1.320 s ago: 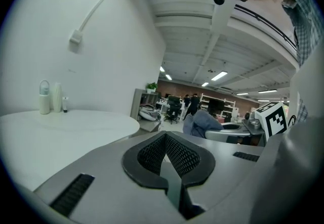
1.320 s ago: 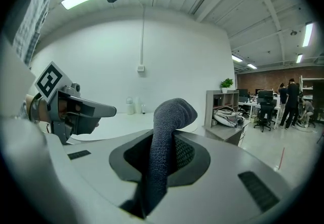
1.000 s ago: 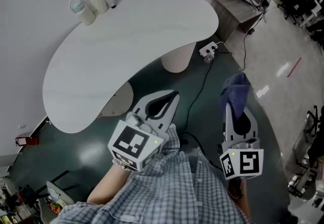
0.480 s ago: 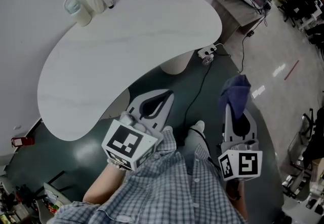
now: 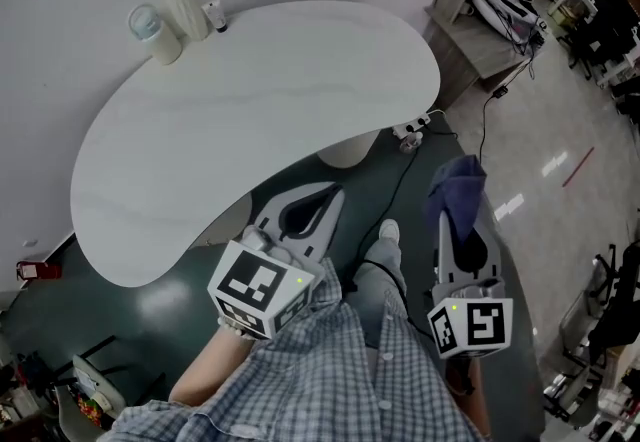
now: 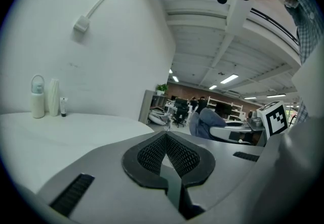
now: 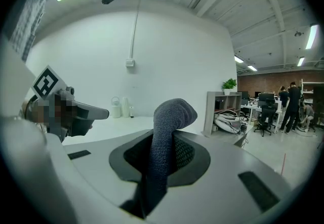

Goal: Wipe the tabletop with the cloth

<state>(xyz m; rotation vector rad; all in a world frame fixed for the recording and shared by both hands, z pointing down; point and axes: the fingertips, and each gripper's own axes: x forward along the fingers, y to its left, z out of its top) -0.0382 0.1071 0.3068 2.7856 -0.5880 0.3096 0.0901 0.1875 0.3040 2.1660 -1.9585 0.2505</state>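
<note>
A white, kidney-shaped tabletop [image 5: 250,110] fills the upper left of the head view; its surface [image 6: 55,132] also shows in the left gripper view. My right gripper [image 5: 457,198] is shut on a dark blue cloth [image 5: 456,190], which sticks up between the jaws as a knitted fold [image 7: 169,132]. It is held in the air off the table's right end, over the floor. My left gripper [image 5: 325,198] is shut with nothing in it, its tip just off the table's near edge. In the left gripper view the jaws [image 6: 167,139] meet at a point.
A white bottle [image 5: 148,30], a ribbed white container [image 5: 186,10] and a small tube [image 5: 215,16] stand at the table's far left rim. A power strip with cable [image 5: 410,128] lies on the floor by the pedestal. A grey shelf unit [image 5: 490,25] stands to the right.
The view has shifted slightly; both grippers keep their pose. A shoe has come into view on the floor between the grippers. The cloth stays in the right gripper.
</note>
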